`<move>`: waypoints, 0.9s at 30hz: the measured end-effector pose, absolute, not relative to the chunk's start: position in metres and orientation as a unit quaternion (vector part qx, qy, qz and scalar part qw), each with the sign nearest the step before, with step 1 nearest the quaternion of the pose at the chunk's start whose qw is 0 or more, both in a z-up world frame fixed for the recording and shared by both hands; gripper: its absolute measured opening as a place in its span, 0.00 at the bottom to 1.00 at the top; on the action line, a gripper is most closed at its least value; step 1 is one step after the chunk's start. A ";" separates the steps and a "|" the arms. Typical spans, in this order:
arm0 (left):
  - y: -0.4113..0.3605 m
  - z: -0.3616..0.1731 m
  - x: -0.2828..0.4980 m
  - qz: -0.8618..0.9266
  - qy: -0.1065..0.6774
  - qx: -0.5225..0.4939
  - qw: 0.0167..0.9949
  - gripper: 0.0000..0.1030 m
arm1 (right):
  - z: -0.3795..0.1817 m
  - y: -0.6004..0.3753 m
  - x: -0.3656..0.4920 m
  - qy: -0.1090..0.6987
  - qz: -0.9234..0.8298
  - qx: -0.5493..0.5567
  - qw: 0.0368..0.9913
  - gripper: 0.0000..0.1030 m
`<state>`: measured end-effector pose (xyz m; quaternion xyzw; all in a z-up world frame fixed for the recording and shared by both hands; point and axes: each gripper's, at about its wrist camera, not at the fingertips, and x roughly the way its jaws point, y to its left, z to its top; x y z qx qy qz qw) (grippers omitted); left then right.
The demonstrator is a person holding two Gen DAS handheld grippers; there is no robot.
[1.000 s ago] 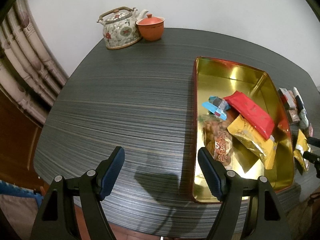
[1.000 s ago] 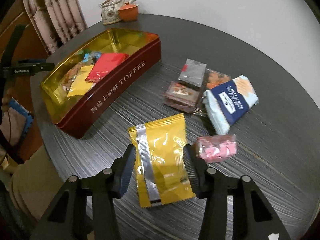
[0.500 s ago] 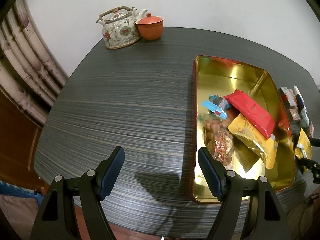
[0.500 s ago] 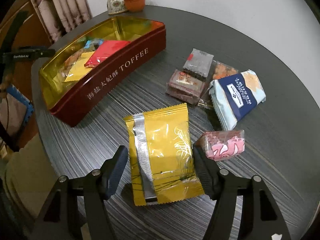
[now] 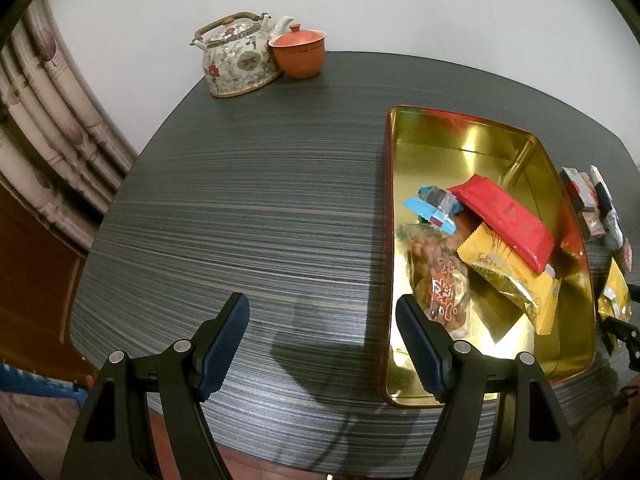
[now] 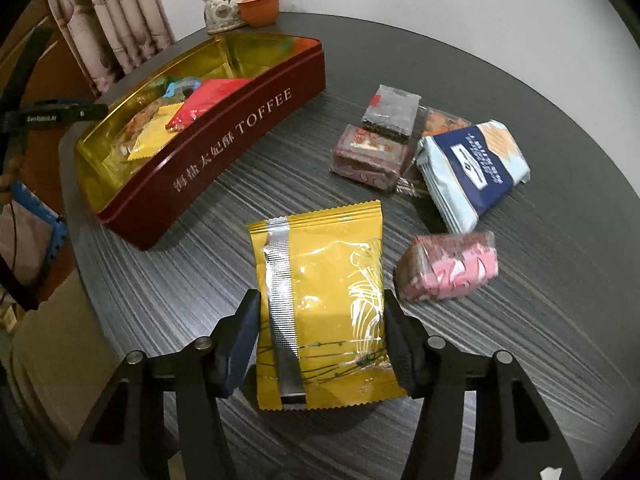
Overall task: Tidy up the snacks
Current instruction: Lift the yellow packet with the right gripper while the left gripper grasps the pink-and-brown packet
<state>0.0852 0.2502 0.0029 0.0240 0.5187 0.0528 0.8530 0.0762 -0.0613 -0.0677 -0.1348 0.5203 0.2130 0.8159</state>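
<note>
Yellow foil packet (image 6: 320, 304) clamped in right gripper (image 6: 318, 336), jaws just closing | left gripper (image 5: 322, 330) apart, empty | step: pickup | next: lift, carry into toffee tin (image 6: 224, 136).

- I see a floral teapot (image 5: 236, 58) at the table's (image 5: 240, 208) far edge, by the white wall (image 5: 400, 4).
- An orange lidded cup (image 5: 298, 54) stands just beside it, touching.
- Pale curtains (image 5: 44, 128) hang at my left.
</note>
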 end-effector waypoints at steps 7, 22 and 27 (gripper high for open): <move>0.245 0.006 0.084 0.051 0.509 0.029 0.859 0.74 | -0.055 -0.083 0.062 0.513 0.197 -0.124 0.826 0.52; 0.209 0.013 0.080 0.020 0.501 0.048 0.864 0.74 | -0.013 -0.154 0.058 0.471 0.128 -0.069 0.870 0.52; 0.177 0.020 0.078 -0.008 0.498 0.065 0.865 0.74 | -0.014 -0.184 0.077 0.472 0.065 -0.051 0.878 0.52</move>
